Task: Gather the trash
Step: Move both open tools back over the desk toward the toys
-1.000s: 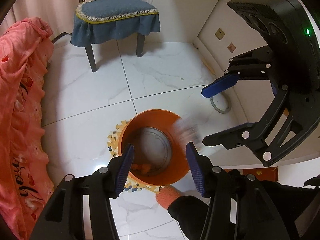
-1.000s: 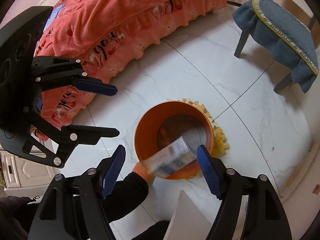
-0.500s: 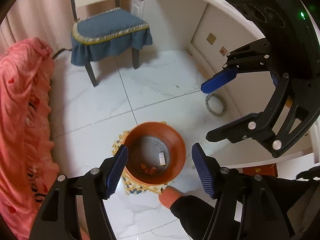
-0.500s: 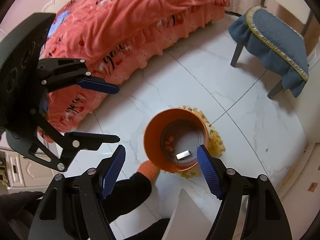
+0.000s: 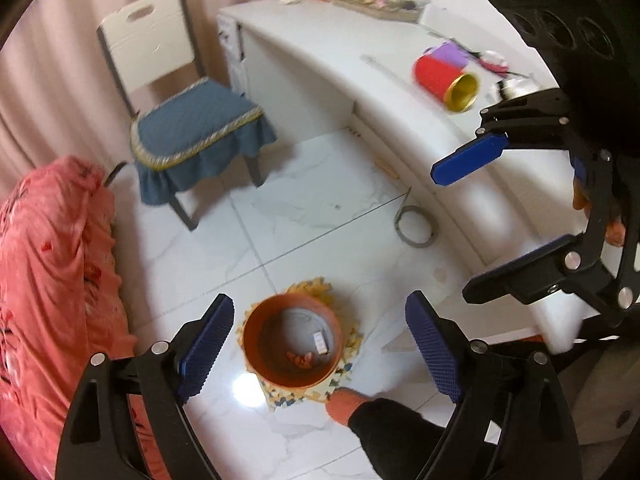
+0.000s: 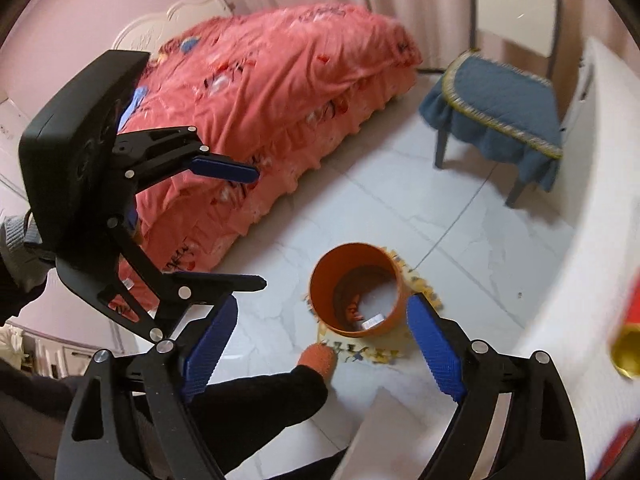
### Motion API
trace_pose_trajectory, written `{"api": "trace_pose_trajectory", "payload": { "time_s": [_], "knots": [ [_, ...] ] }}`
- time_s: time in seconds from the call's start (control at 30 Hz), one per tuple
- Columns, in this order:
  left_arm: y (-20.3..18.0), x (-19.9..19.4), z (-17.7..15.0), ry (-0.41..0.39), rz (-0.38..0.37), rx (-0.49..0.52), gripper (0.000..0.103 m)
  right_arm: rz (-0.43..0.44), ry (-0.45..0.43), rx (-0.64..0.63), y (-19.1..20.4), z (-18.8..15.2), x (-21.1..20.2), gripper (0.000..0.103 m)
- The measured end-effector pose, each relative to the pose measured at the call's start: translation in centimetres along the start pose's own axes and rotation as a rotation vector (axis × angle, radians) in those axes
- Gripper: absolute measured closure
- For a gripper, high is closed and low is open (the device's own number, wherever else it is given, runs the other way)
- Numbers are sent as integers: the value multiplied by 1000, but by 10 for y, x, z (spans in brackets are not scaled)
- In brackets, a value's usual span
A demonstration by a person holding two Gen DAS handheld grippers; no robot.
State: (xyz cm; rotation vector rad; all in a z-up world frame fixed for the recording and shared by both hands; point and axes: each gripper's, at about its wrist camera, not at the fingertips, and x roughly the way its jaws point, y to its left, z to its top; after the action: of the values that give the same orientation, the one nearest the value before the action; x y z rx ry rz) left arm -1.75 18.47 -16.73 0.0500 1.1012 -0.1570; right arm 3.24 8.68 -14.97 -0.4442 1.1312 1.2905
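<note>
An orange trash bin (image 5: 256, 336) stands on a yellow mat on the white tiled floor; it also shows in the right wrist view (image 6: 320, 280). A small white carton (image 5: 319, 339) and orange scraps (image 5: 299, 359) lie in its bottom. My left gripper (image 5: 320, 344) is open and empty, high above the bin. My right gripper (image 6: 318, 340) is open and empty, also high above the bin (image 6: 320, 280), and it shows at the right of the left wrist view (image 5: 476, 232). A red can with a gold end (image 5: 444, 80) lies on the white desk (image 5: 360, 64).
A chair with a blue cushion (image 5: 196, 136) stands beyond the bin. A bed with a pink cover (image 6: 260, 100) lies at the left. The white desk runs along the right, with clutter at its back. A grey ring (image 5: 416, 226) lies on the floor by the desk.
The carton has dropped from the right gripper into the bin. Both grippers have risen well above the bin, so the desk top has come into view.
</note>
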Motion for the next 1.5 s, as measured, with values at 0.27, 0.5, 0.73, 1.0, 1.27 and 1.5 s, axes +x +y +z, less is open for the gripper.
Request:
{"api": "trace_pose_trajectory", "payload": {
  "time_s": [0.27,0.5,0.73,1.0,1.27,1.5],
  "knots": [
    [-62,-23,40,-50,-37,140,16,-76,-85,94,-32,-46,-82,17],
    [-116,-26,74,-91,-89,250,16,-173,-158,224,-74,-100,-146,17],
    [-161,-14,106,-94,-119,357,16,-246,-195,348,-114,-146,-183,17],
    [-191,8,131,-62,-151,411,16,-298,-216,448,-156,-183,-203,17],
    [-208,34,151,-28,-247,413,16,-320,-204,533,-192,-206,-203,20],
    [-244,65,175,-19,-284,522,16,-352,-191,609,-213,-236,-205,20]
  ]
}}
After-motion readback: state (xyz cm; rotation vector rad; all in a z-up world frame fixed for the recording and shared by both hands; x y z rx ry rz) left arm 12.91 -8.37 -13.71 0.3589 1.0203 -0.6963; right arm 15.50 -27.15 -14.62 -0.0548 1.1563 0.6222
